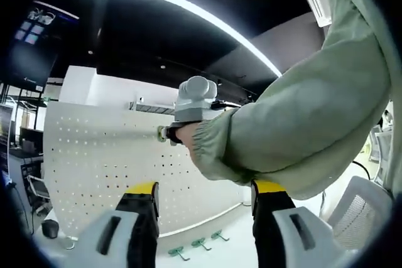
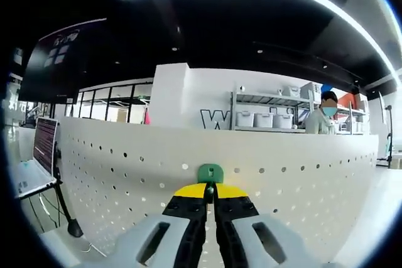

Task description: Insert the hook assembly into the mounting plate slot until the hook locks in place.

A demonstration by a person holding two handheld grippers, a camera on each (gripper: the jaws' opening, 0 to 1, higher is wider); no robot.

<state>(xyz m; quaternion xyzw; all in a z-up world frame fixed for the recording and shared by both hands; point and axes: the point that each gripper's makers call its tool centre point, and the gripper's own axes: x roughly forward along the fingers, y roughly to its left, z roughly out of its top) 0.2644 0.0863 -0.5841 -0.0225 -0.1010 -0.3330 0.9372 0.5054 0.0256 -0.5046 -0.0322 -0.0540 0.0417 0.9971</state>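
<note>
Right gripper [image 2: 210, 194] is clamping the green hook [image 2: 210, 172] against the white pegboard [image 2: 125, 161]; left gripper [image 1: 204, 202] is hanging back, jaws wide. Wall shows "W".

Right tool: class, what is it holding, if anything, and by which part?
The right tool is shut on a green hook, gripping its lower end; its top sits against the white pegboard.
</note>
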